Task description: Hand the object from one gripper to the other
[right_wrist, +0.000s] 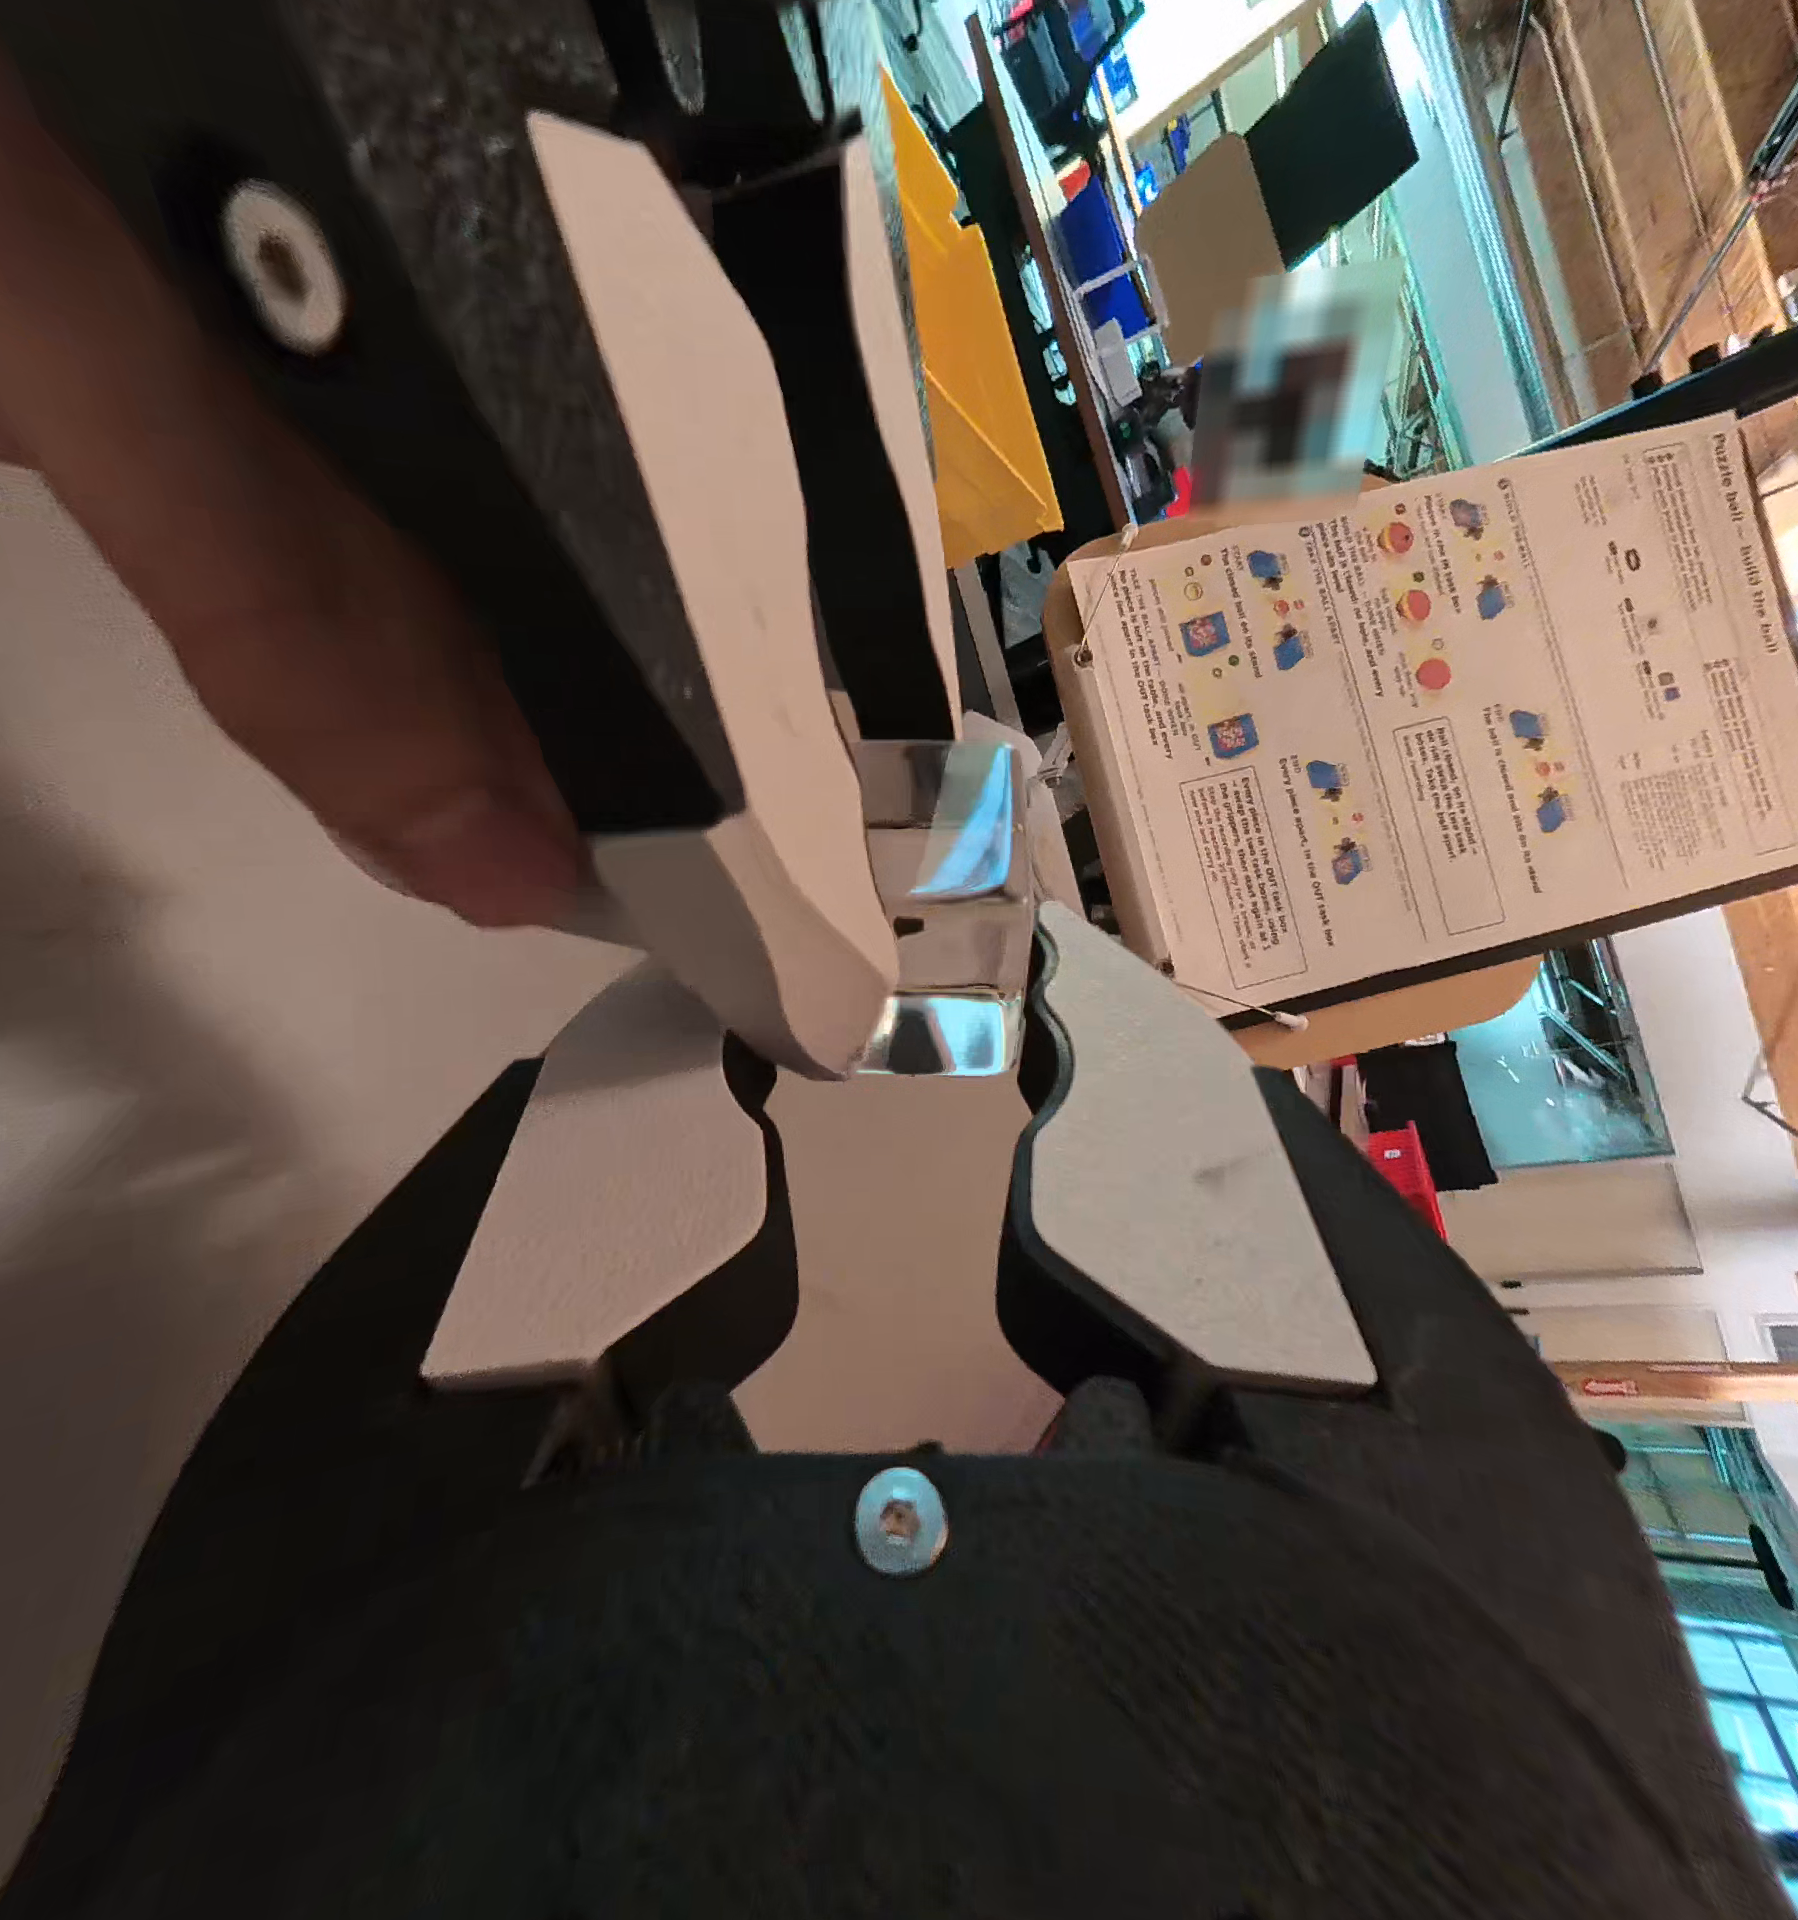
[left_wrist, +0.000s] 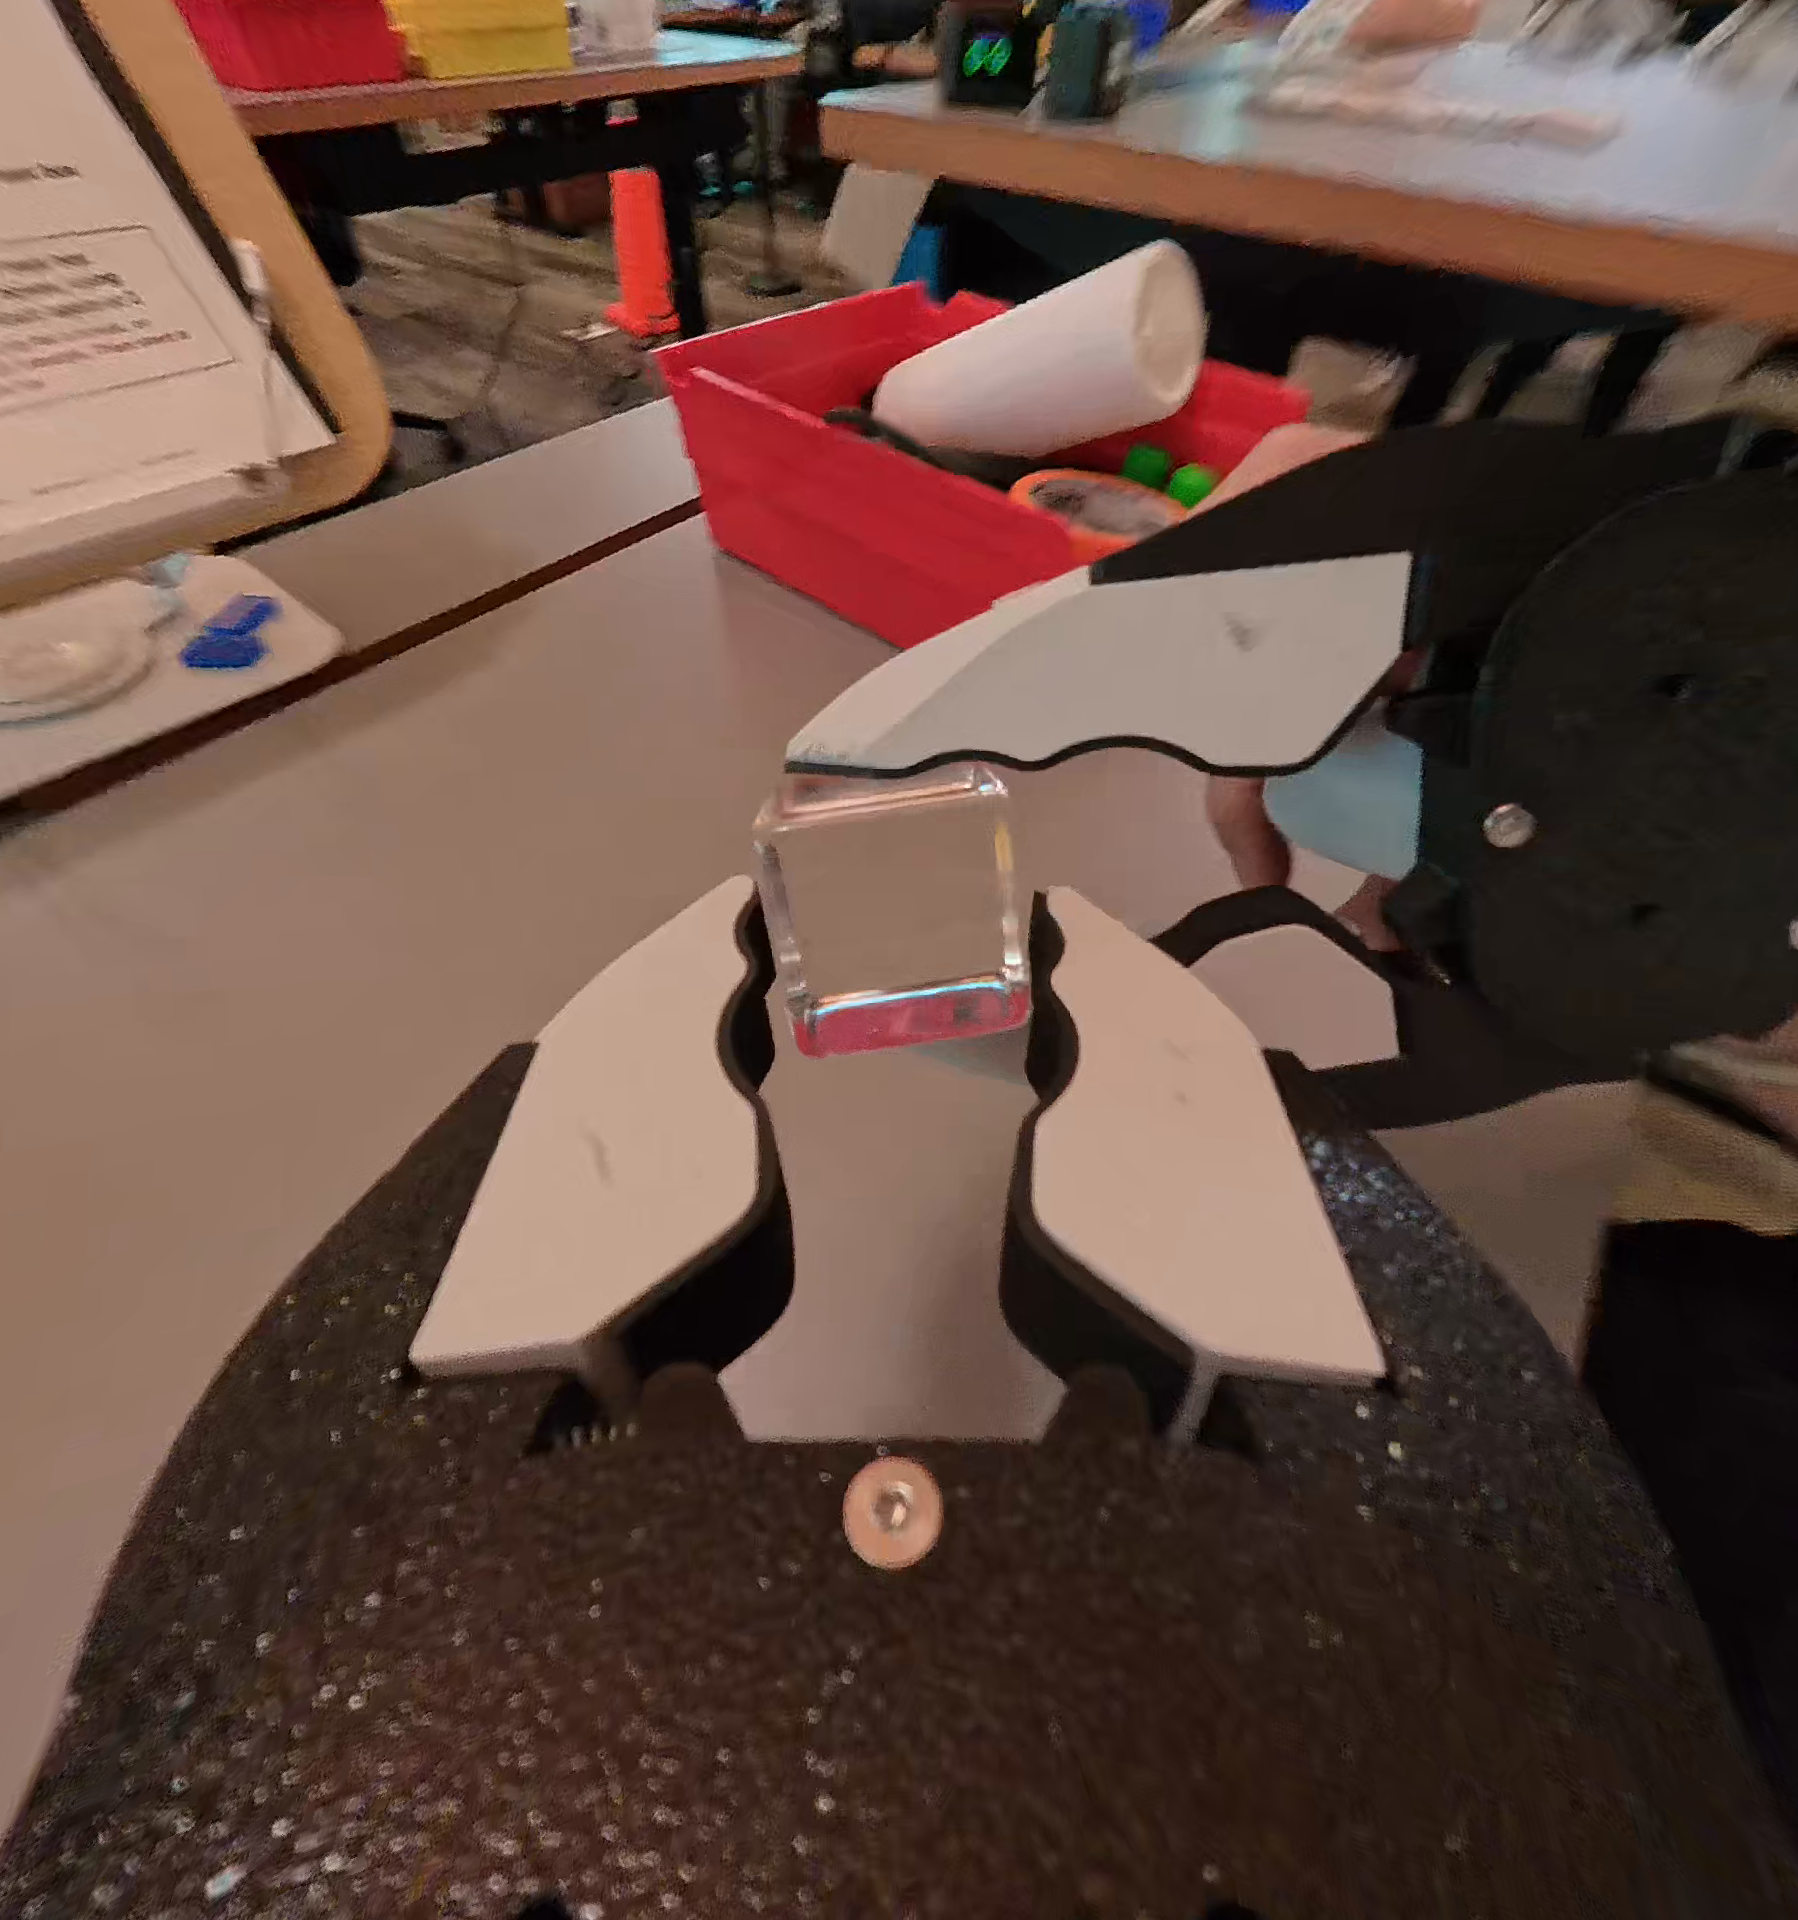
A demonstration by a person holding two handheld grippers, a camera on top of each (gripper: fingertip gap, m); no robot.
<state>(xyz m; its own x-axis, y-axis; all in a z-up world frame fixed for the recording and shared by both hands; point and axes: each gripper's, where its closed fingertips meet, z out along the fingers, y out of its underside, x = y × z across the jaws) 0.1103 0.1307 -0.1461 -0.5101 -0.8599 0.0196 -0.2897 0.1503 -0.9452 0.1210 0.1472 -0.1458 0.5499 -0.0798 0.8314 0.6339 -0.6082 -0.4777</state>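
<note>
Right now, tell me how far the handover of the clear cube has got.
Done: the two grippers have met in the air above the table. In hand: the clear cube sits between the left gripper fingers, and the right gripper also closes around it from the side. Left: one gripper must let go; which gives and which takes cannot be told.

One clear cube (left_wrist: pixel 890 914), two grippers, one red bin (left_wrist: pixel 833 499), perhaps two green pieces (left_wrist: pixel 1170 473).

Right tool's (left_wrist: pixel 879 774) lower finger hidden behind cube (left_wrist: pixel 890 904).
</note>
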